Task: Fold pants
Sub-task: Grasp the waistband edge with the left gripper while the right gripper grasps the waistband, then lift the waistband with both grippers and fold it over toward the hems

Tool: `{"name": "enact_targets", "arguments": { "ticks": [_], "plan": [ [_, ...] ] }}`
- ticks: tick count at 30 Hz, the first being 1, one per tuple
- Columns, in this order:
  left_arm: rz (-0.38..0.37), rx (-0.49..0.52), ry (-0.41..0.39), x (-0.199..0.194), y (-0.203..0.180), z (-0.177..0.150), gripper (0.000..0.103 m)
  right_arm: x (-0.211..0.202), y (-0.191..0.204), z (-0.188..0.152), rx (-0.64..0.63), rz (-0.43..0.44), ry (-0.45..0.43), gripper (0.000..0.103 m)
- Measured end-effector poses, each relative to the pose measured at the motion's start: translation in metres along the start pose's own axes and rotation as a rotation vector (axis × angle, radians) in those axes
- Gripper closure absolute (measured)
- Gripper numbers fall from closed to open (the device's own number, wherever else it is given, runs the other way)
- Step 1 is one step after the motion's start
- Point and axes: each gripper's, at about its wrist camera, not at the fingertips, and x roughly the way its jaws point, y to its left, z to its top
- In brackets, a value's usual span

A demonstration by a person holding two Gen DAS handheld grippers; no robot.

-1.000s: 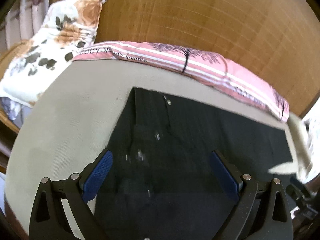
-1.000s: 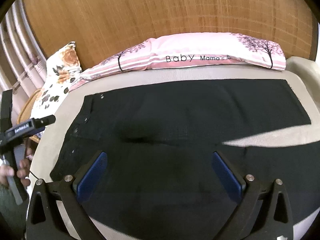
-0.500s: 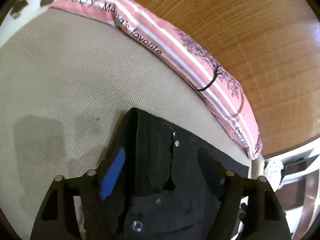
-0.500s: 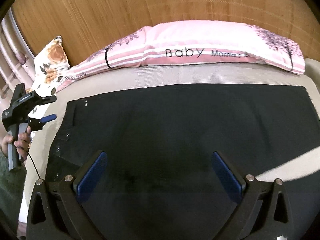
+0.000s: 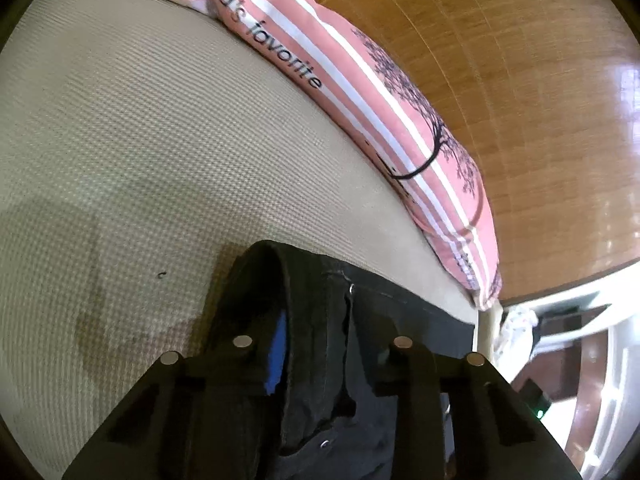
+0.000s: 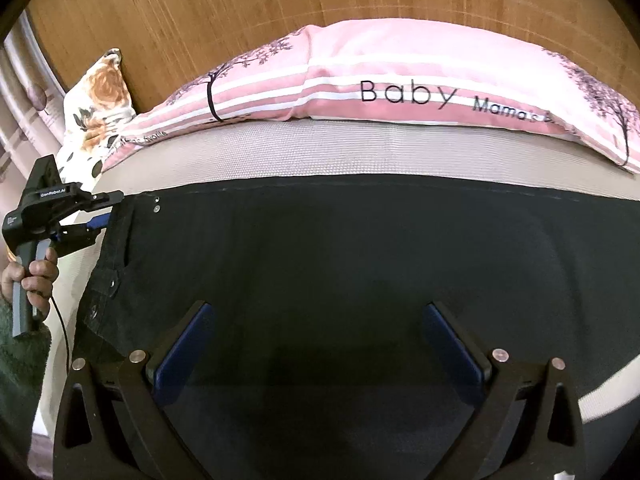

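Black pants (image 6: pixel 340 248) lie spread flat across a beige mattress (image 6: pixel 340 148), waistband with metal snaps at the left. My left gripper (image 5: pixel 328 344) is at the far waistband corner, jaws closing, with the waistband (image 5: pixel 304 300) bunched into a raised fold between them and the blue pad (image 5: pixel 278 356) against the cloth. In the right wrist view the left gripper (image 6: pixel 106 210) sits at the pants' top-left corner, held by a hand (image 6: pixel 36 276). My right gripper (image 6: pixel 316 332) hovers open over the middle of the pants, nothing between its fingers.
A pink striped pillow (image 6: pixel 400 80) lies along the wooden headboard (image 6: pixel 240 0) behind the pants. A floral pillow (image 6: pixel 100 100) rests at the far left. White furniture (image 5: pixel 580 320) stands past the mattress's right end.
My left gripper moved down to the waistband corner and its jaws narrowed from wide open onto the cloth, which now stands up in a fold. The right gripper came lower and closer over the pants.
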Motion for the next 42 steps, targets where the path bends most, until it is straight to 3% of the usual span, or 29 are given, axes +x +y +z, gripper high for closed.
{"name": "enact_targets", "arguments": {
  "ticks": [5, 8, 13, 15, 19, 23, 30, 33, 37, 42],
  "plan": [
    [-0.027, 0.061, 0.068, 0.011, -0.002, 0.002, 0.071, 0.01, 0.0, 0.014, -0.035, 0.03, 0.001, 0.0],
    [-0.04, 0.045, 0.084, 0.022, 0.001, 0.01, 0.071, 0.016, -0.001, 0.026, -0.063, 0.054, -0.002, 0.0],
    [-0.073, 0.016, 0.044, 0.027, 0.005, 0.018, 0.071, 0.029, -0.008, 0.046, -0.117, 0.141, 0.025, 0.0],
    [-0.054, 0.03, 0.01, 0.024, 0.005, 0.013, 0.09, 0.038, -0.013, 0.058, -0.163, 0.168, 0.047, 0.0],
    [-0.095, 0.081, -0.083, 0.002, -0.005, -0.001, 0.093, 0.054, -0.025, 0.087, -0.252, 0.248, 0.11, 0.0],
    [-0.145, 0.19, -0.166, -0.024, -0.036, -0.02, 0.095, 0.072, -0.035, 0.115, -0.344, 0.314, 0.202, 0.01],
    [-0.203, 0.262, -0.215, -0.047, -0.064, -0.039, 0.095, 0.095, -0.03, 0.145, -0.507, 0.5, 0.365, 0.011],
    [-0.216, 0.243, -0.234, -0.056, -0.064, -0.04, 0.095, 0.105, -0.031, 0.148, -0.557, 0.528, 0.42, 0.018],
    [-0.188, 0.232, -0.234, -0.058, -0.061, -0.04, 0.095, 0.11, -0.045, 0.142, -0.582, 0.545, 0.482, 0.034],
    [-0.153, 0.228, -0.228, -0.054, -0.06, -0.037, 0.095, 0.101, -0.082, 0.135, -0.58, 0.523, 0.506, 0.041]
  ]
}}
